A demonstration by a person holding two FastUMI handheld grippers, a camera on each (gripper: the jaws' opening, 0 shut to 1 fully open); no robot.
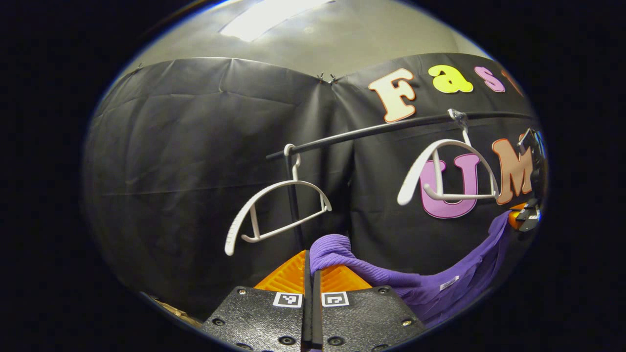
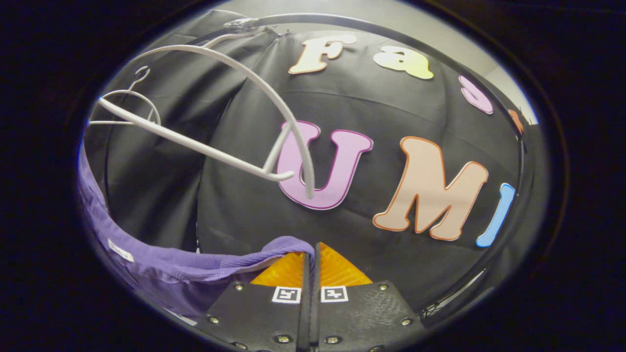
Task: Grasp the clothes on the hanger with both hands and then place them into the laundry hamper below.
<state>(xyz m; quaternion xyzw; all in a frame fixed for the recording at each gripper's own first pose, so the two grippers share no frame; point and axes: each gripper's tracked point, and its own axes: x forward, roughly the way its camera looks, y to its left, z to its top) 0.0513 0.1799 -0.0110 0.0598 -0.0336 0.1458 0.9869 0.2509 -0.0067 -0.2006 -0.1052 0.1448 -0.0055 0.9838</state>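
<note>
Fingers (image 1: 311, 274) of both grippers pinch purple garment (image 1: 430, 283) (hangers (image 1: 279, 210) bare).

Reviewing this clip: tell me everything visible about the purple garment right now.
The purple garment is off both white hangers, which hang bare on the dark rail. It looks like soft ribbed knit with a small white tag. It sags as a loose band between the two hand-held grippers: one end is pinched in the left hand-held gripper, bunched over its orange fingers, the other in the right hand-held gripper. Nothing else touches it in view.
</note>
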